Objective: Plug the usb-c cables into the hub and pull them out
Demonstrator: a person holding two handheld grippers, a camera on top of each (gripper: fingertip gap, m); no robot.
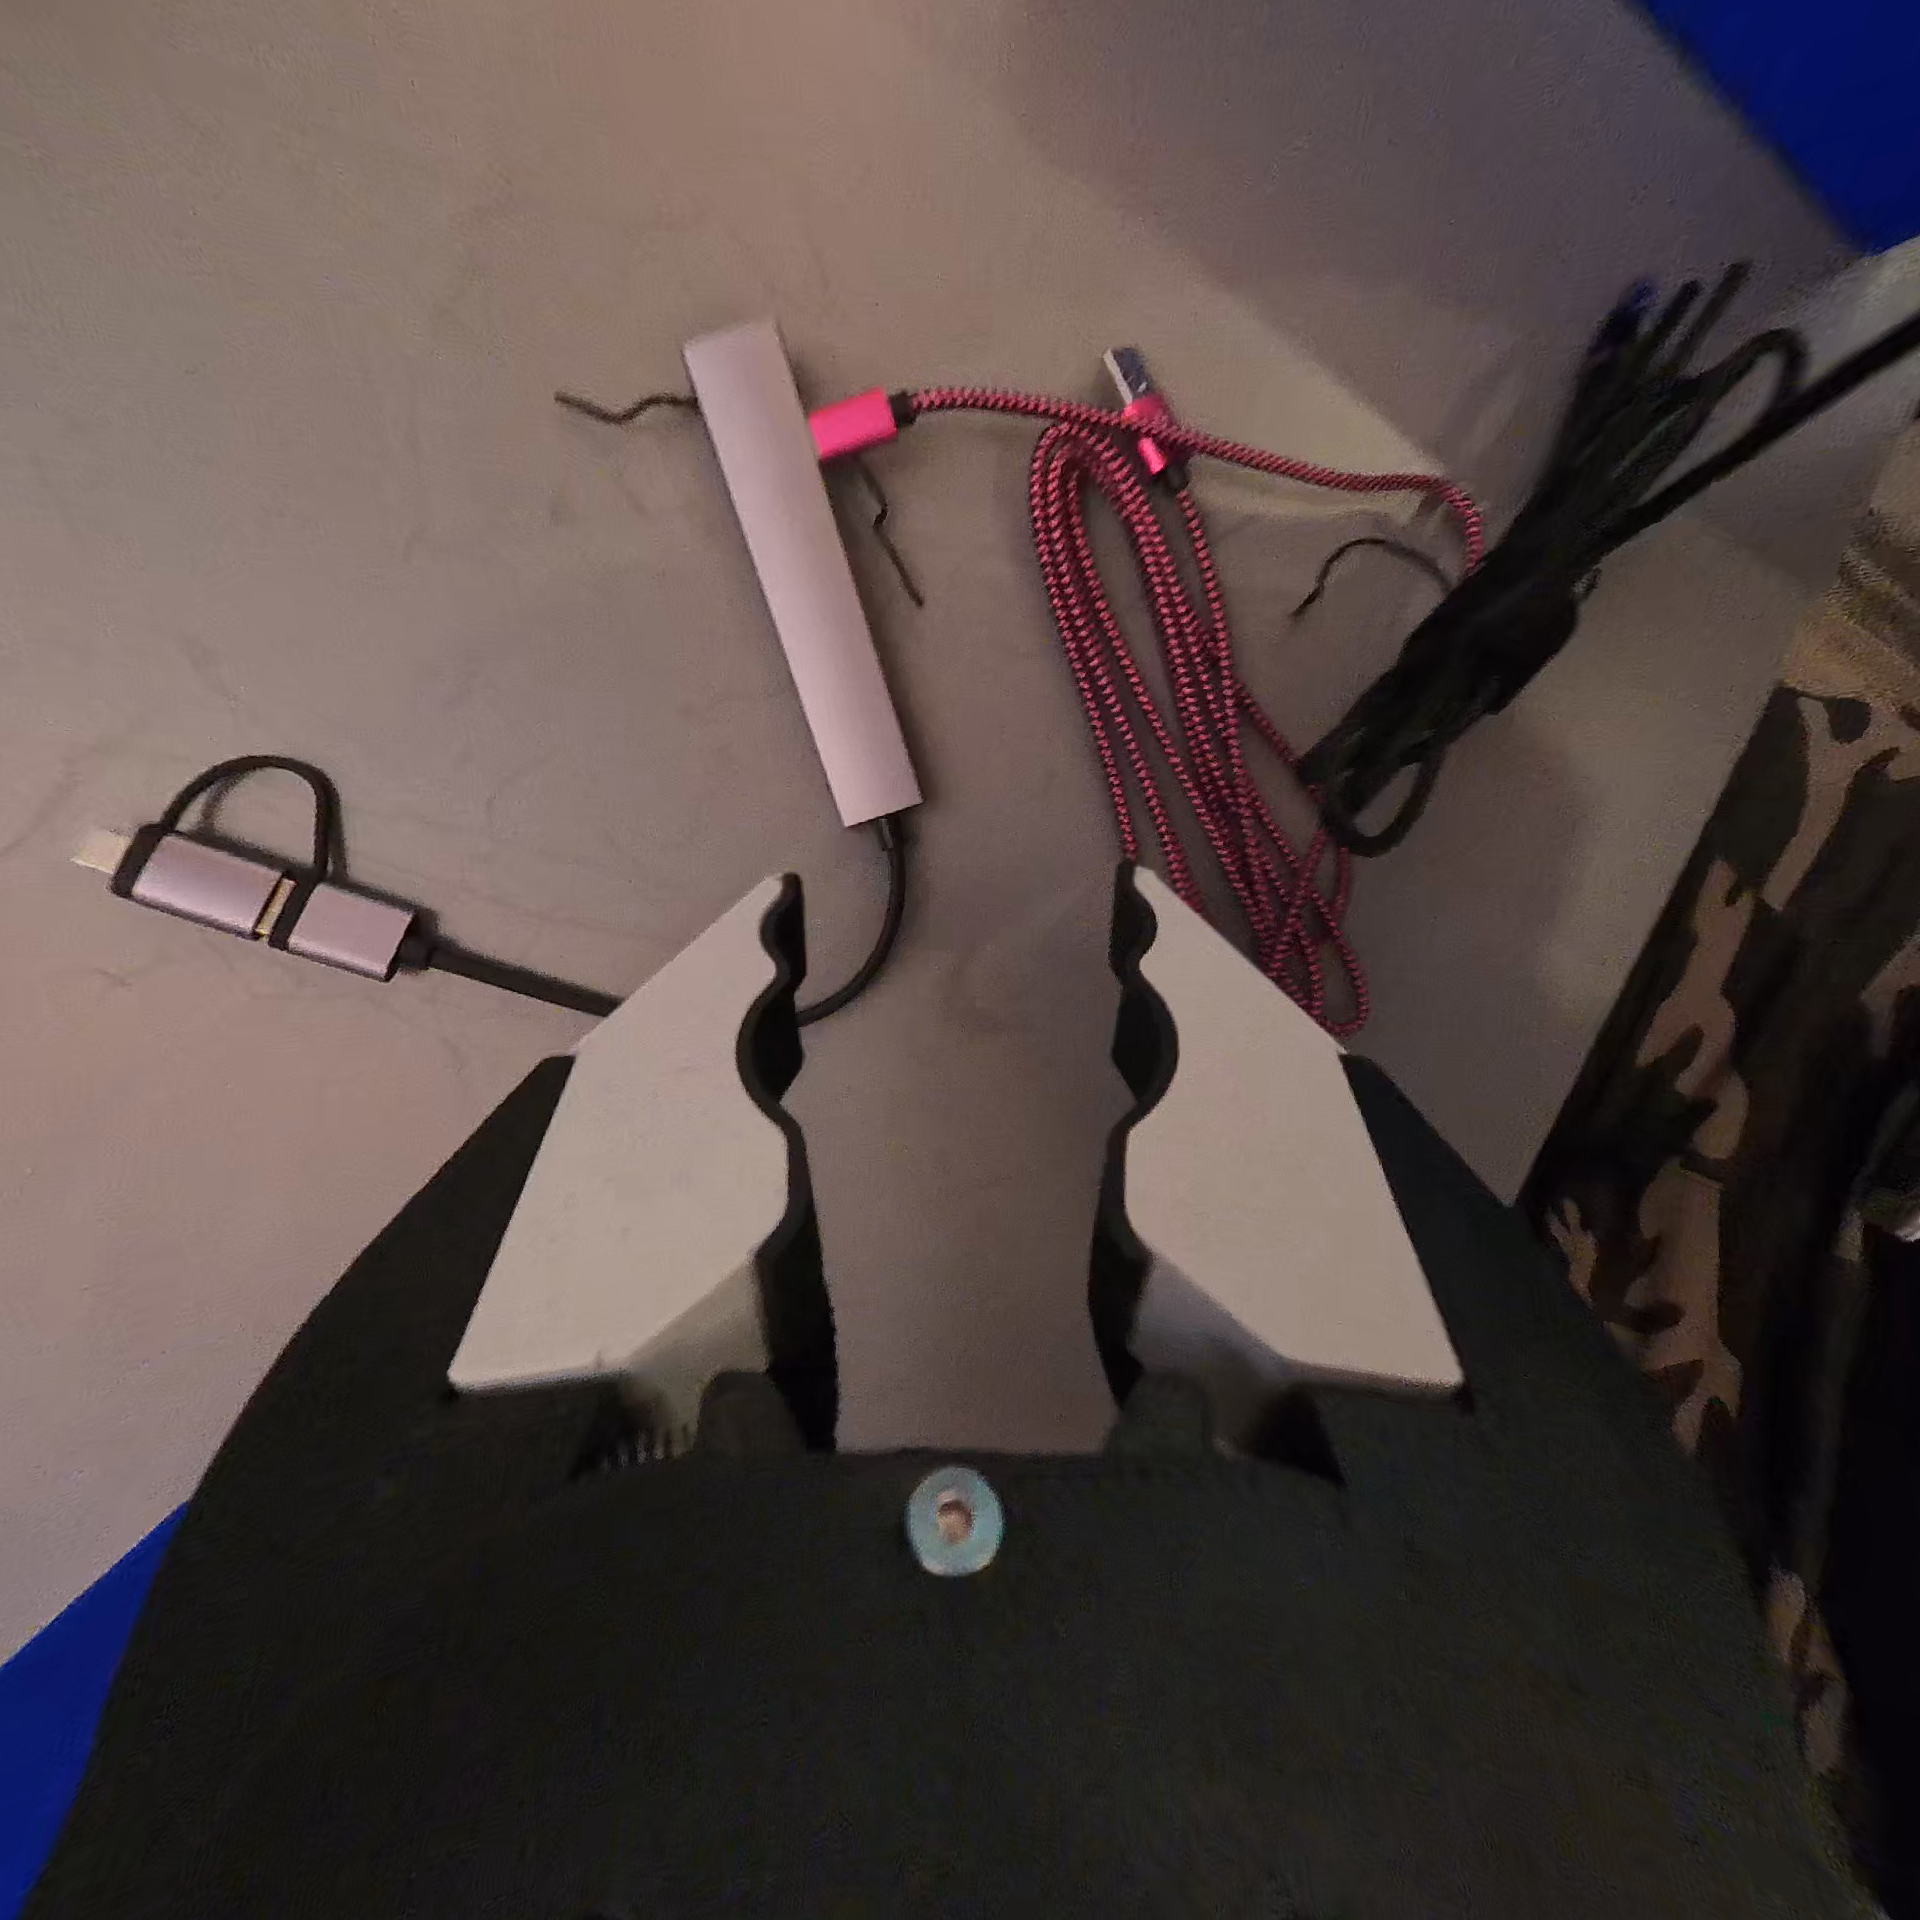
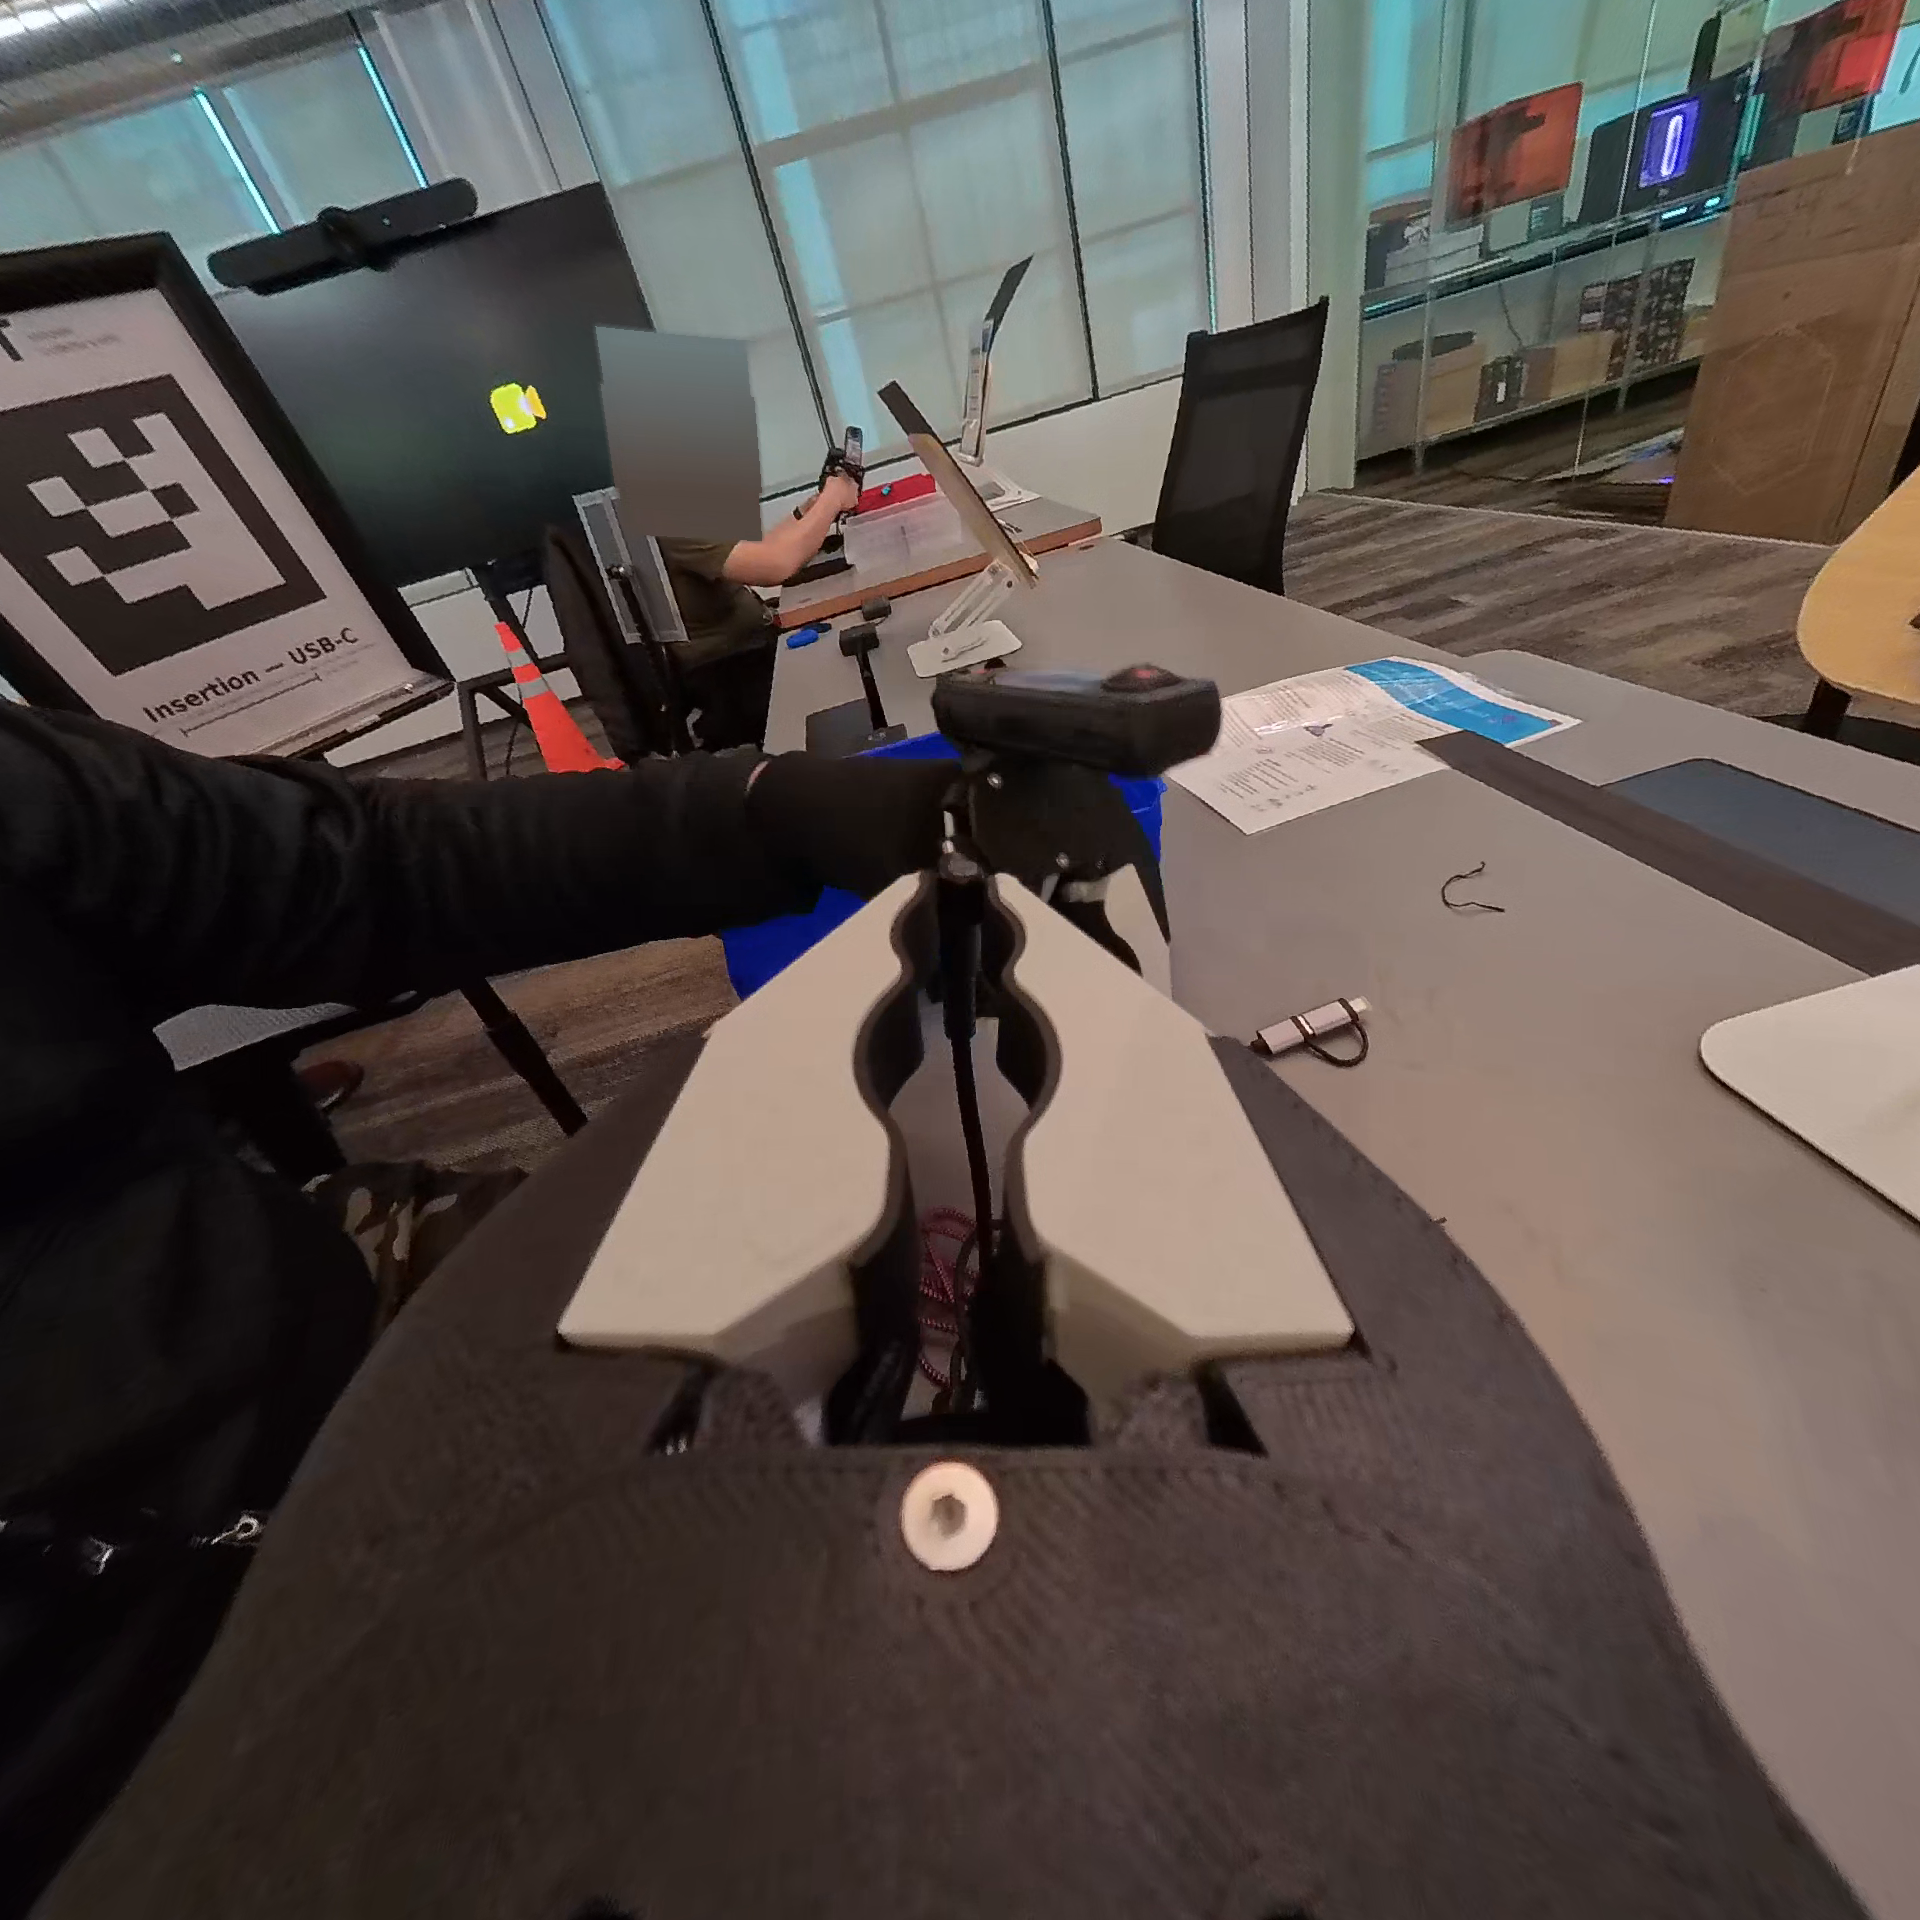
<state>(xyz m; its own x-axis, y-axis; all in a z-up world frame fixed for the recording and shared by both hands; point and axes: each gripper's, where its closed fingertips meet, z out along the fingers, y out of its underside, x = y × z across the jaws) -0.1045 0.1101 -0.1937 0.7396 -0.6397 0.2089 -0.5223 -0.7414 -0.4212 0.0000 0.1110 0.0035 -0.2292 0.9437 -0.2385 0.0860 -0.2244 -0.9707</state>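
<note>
While right tool (image 2: 961,925) grips black cable (image 2: 971,1132), left tool (image 1: 956,904), spread, should pin hub (image 1: 800,582); align plug squarely.

Left wrist view dim, soft; right wrist view daylit, fisheye-warped edges.

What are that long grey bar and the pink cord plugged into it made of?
The hub looks like brushed aluminium: flat, matte, silvery-grey with crisp edges, though it may be painted plastic. The pink cable has a woven fabric sleeve, pink-and-black zigzag, and its plug looks like shiny metallic pink.
</note>
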